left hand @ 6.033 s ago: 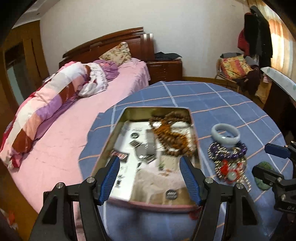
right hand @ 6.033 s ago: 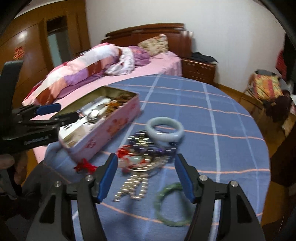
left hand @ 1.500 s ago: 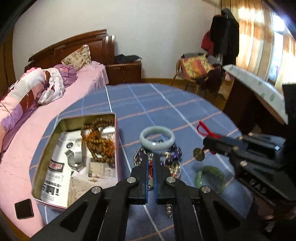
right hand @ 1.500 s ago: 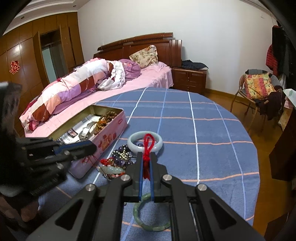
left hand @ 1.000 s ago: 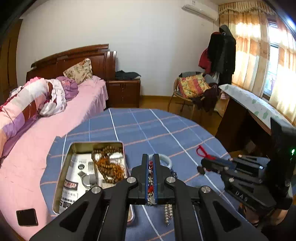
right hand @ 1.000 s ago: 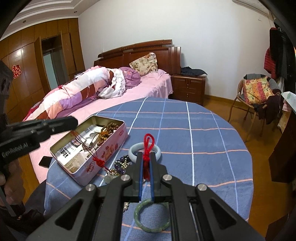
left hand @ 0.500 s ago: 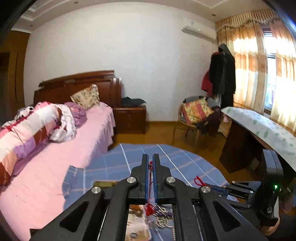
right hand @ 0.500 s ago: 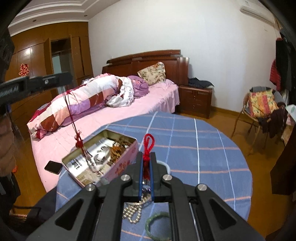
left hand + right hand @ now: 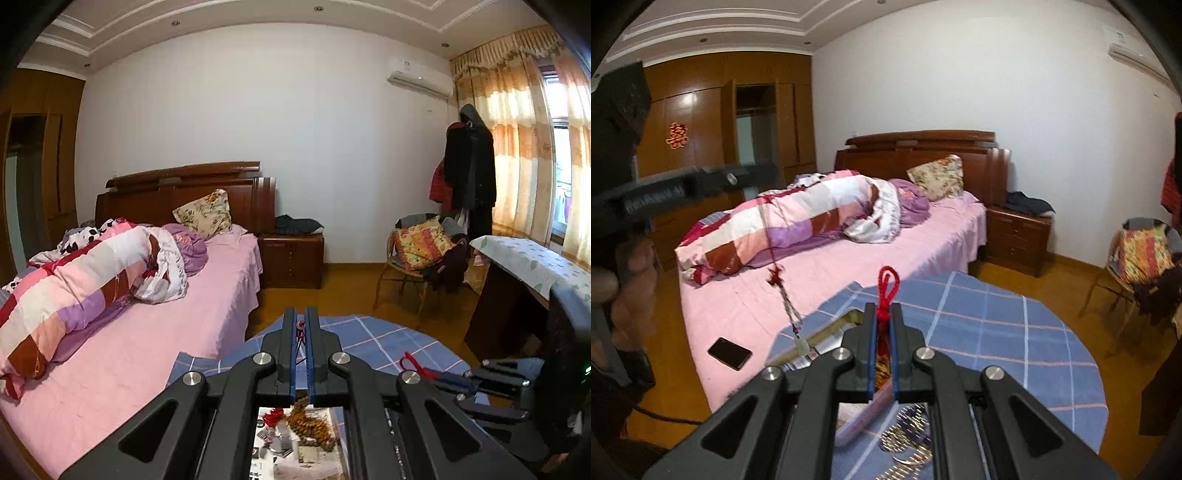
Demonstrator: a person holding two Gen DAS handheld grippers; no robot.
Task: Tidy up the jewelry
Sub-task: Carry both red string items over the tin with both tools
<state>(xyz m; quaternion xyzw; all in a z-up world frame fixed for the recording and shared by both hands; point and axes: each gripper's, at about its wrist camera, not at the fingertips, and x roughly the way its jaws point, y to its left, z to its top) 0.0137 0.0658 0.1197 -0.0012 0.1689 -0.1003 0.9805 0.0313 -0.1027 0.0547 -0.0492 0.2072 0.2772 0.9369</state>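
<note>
Red cord (image 9: 887, 286), blue checked tablecloth (image 9: 990, 332) with white and pink lines, pink bedsheet (image 9: 147, 343), patchwork quilt (image 9: 798, 225) in pink, white, purple, brown.

Both grippers went up higher. The left gripper (image 9: 301, 325) lifted its red cord (image 9: 774, 242) off the table (image 9: 1015, 332), and the pendant (image 9: 802, 345) now hangs over the tin (image 9: 827, 334).

The left tool (image 9: 301, 325) was clamped on a thin red cord (image 9: 300, 334) above the blue checked counter (image 9: 373, 341). Below lay an open tin (image 9: 295, 443) holding brown beads (image 9: 310, 424). The right tool (image 9: 424, 369) gripped a red loop (image 9: 408, 360).
</note>
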